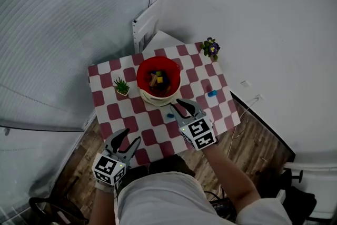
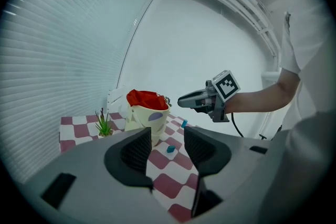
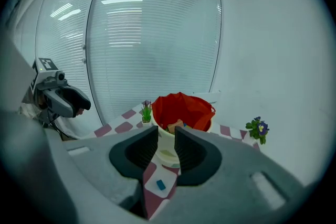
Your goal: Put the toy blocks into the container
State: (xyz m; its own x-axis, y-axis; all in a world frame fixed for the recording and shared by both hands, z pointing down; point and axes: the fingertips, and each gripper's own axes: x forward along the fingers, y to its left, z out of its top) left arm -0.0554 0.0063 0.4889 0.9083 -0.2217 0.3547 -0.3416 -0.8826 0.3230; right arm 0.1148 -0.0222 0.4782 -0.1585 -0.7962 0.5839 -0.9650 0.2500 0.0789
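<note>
Hovering just before the red-lined container [image 1: 158, 79], the right gripper [image 1: 178, 104] has its jaws slightly apart and empty, over a blue block [image 1: 170, 115] lying by the container's base. The left gripper [image 1: 131, 135], farther from the container, is also spread and empty. Several toy blocks [image 1: 156, 79] lie inside the container, and a second blue block [image 1: 211, 94] sits farther out from it on the checkered table [image 1: 113, 113].

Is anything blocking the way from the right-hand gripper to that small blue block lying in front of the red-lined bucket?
Nothing visible does. The right gripper hovers with jaws apart and empty, and the blue block lies bare on the table close below its tips. The bucket stands beyond the block, not between them.
</note>
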